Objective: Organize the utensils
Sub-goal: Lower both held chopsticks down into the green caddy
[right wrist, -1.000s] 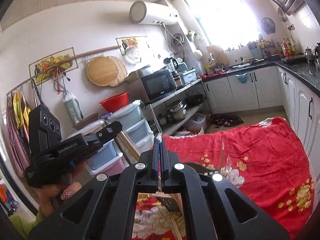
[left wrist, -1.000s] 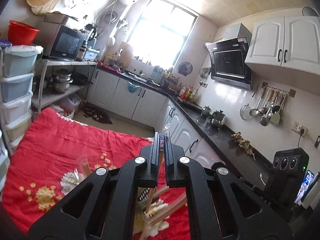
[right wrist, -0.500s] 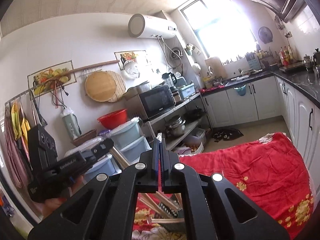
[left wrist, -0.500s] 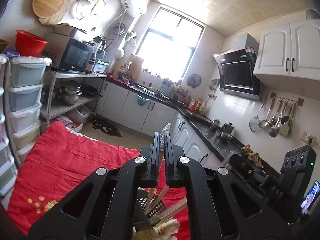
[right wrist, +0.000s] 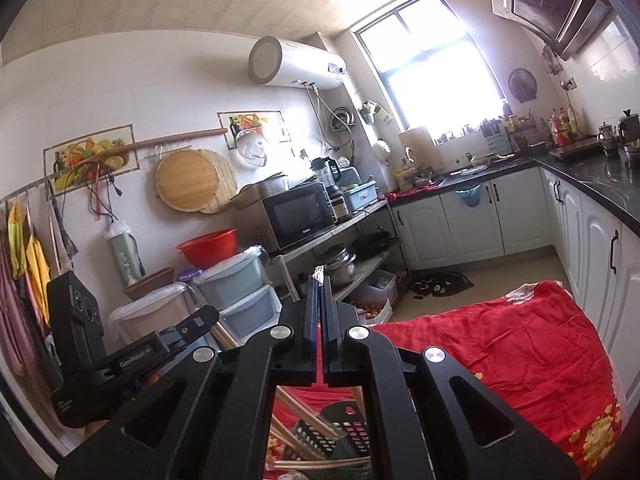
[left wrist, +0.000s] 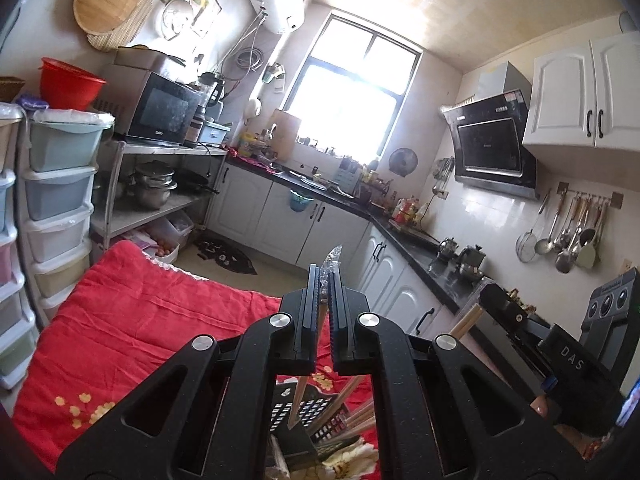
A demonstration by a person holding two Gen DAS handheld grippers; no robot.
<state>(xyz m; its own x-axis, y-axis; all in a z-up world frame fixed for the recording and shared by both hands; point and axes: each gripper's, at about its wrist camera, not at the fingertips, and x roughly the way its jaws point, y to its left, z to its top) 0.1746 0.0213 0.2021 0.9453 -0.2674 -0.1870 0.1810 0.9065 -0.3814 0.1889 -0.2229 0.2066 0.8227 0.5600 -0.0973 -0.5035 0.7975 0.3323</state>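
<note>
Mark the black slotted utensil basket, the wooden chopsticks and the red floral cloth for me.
Black slotted utensil basket [left wrist: 316,410]: left wrist view, slotted wall.
Wooden chopsticks [right wrist: 308,420]: right wrist view, mid-shaft.
Red floral cloth [right wrist: 480,344]: right wrist view, bare fabric.

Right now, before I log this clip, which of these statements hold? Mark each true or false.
1. The left tool is shut on a wooden chopstick in a clear plastic wrapper. True.
2. The black perforated plastic basket sits on bare floor tiles. False: it rests on the red floral cloth.
3. The right tool is wide open and holds nothing. False: its fingers are closed on a thin clear-wrapped stick.
4. In the right wrist view, a red plastic basin stands left of the black microwave oven. True.
</note>
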